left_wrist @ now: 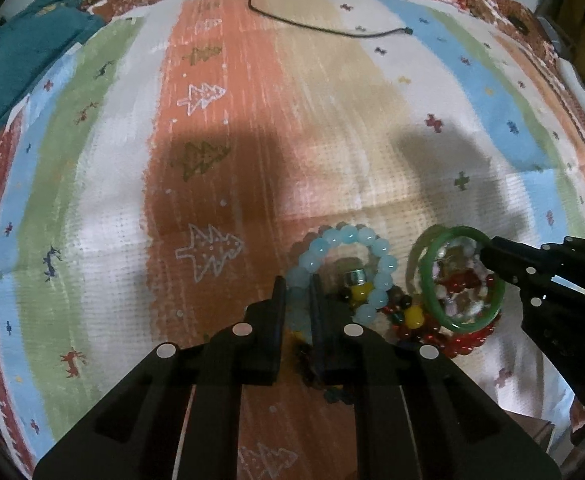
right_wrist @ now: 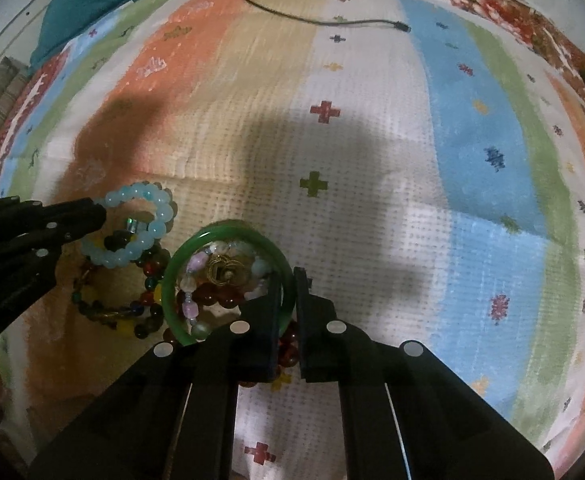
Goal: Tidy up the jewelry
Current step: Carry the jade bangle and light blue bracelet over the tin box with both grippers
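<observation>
Fingers of the left gripper [left_wrist: 295, 304] clench the near edge of the pale blue bead bracelet [left_wrist: 348, 268]. Just right of it, the right gripper [right_wrist: 289, 300] pinches the rim of the green bangle [right_wrist: 212, 280], tilted over a heap of red and mixed beads [right_wrist: 220, 298]. All lie on a striped patterned cloth [right_wrist: 372, 160]. Far off, a black cable [left_wrist: 316, 26] and teal fabric [left_wrist: 24, 48] rest.

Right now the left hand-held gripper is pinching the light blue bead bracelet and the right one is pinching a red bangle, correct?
Not quite. The right hand-held gripper is pinching a green bangle, not a red one, as the right wrist view shows. The left hand-held gripper does pinch the light blue bead bracelet.
</observation>
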### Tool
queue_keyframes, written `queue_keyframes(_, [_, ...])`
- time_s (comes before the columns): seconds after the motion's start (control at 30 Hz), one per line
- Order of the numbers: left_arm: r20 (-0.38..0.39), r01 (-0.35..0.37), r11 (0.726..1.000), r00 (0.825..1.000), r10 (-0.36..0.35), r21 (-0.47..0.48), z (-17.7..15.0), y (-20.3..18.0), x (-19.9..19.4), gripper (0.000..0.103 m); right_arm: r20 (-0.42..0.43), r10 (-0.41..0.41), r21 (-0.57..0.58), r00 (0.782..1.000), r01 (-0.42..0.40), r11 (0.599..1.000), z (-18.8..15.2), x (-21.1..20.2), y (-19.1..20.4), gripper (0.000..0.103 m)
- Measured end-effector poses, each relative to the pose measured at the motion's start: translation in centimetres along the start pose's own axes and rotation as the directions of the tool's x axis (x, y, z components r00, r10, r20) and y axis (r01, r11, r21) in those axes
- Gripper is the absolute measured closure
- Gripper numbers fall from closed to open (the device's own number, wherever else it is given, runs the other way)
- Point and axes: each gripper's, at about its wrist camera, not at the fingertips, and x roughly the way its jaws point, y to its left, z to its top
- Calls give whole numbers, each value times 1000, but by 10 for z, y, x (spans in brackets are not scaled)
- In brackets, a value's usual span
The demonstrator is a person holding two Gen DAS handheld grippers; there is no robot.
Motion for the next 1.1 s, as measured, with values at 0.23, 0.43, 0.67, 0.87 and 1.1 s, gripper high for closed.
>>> queue_keyframes(0.23, [55,64,998,996,-64,-8,-2,-7,-30,92,65,7,-7,998,-6,1000,-2,-32,-4,95])
queue_keyframes(0.43, [94,80,997,992,-80,4,-4,-15,-52,92,86,4,4,996,-5,1000,-9,-46,-8,95])
queue_keyframes(0.67, [128,87,996,988,-88,13,-14,-21,-73,92,105,7,18,994,-9,1000,-22,-61,-10,95])
queue_keyframes(0.87, [157,77,997,984,-80,22,-24,-23,-93,92,133,12,20,991,-15,1000,-28,-77,-10,95])
queue_keyframes(1.1, [190,103,995,976,-104,13,-34,-24,-113,92,147,17,22,989,-20,1000,-36,-88,-8,95])
